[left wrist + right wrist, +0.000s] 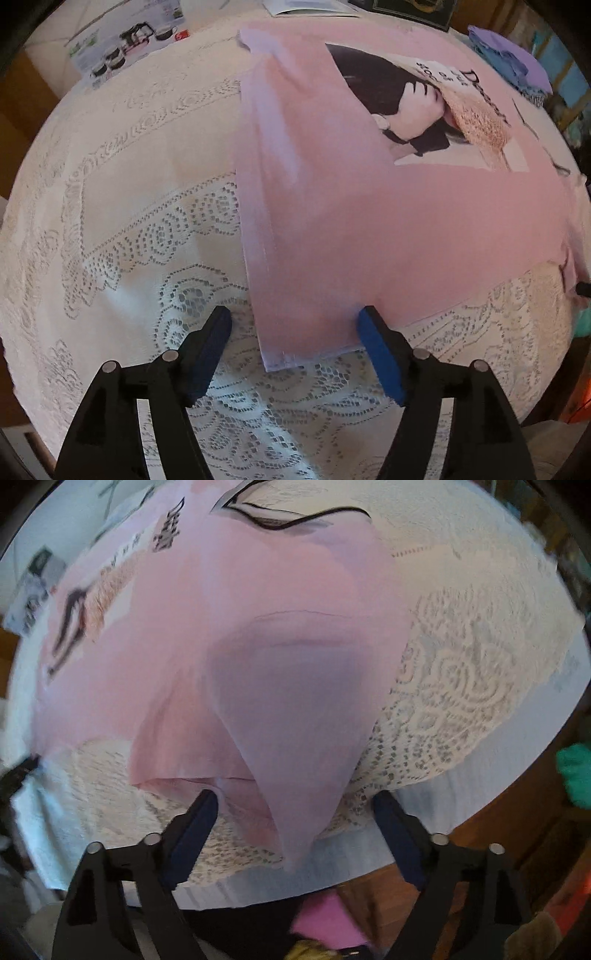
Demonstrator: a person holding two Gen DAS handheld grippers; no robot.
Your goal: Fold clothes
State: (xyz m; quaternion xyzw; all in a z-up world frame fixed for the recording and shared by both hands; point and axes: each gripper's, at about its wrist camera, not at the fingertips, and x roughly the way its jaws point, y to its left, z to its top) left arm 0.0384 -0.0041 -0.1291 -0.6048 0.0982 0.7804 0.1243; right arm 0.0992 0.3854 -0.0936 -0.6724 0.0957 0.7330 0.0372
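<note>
Shirt: a pink T-shirt [388,221] with a printed picture lies spread on the lace cloth [129,221] covering the desk; its hem corner reaches toward the desk's near edge.
Sleeve side: in the right wrist view a fold of the pink T-shirt [288,701] hangs raised and blurred near the desk's near edge.
Left tool [293,325]: released, jaws spread, the hem corner between them, pads not pressing.
Right tool [295,808]: released, jaws apart, the hanging fold between them, apparently ungripped.
Far edge: a leaflet [125,40] and purple-blue cloth [513,59].
</note>
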